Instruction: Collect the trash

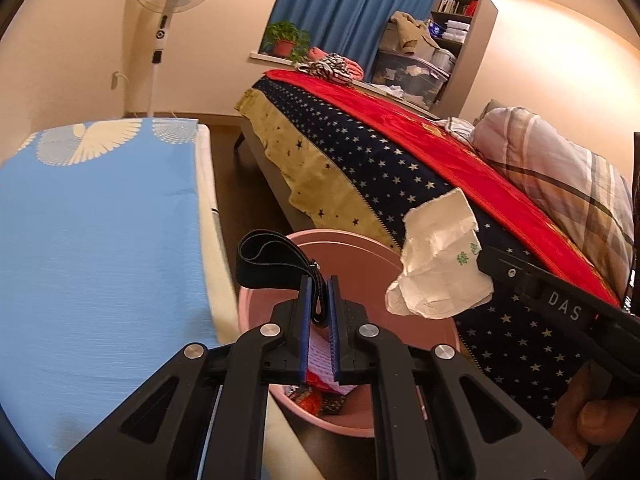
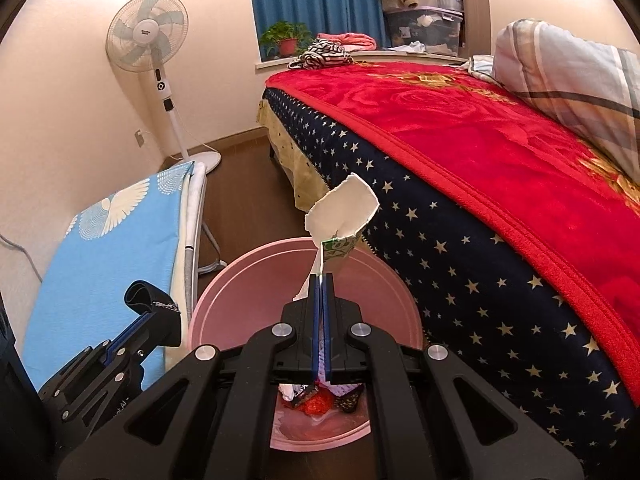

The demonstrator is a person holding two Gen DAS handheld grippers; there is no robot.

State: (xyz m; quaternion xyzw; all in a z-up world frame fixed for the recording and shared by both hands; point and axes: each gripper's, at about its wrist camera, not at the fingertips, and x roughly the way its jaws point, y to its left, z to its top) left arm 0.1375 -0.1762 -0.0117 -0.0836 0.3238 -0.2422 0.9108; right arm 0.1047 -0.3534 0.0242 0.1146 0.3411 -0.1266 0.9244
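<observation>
A pink bin (image 1: 280, 300) (image 2: 248, 280) stands on the floor between the bed and a folded cot, with several bits of rubbish at its bottom. My left gripper (image 1: 320, 280) is shut on a black elastic strap (image 1: 264, 258), whose loop sticks up over the bin's near-left rim. In the right wrist view the same strap (image 2: 142, 296) shows at the left gripper's tip. My right gripper (image 2: 321, 278) is shut on a crumpled white paper wrapper (image 2: 344, 210) (image 1: 436, 264) with green print, held above the bin's opening.
A bed with a red blanket (image 2: 480, 140) and a starred navy cover (image 1: 380, 152) runs along the right. A blue-covered folded cot (image 1: 100, 232) (image 2: 104, 248) stands left. A white pedestal fan (image 2: 148, 40) is by the far wall. A hand (image 1: 596, 412) grips the right tool.
</observation>
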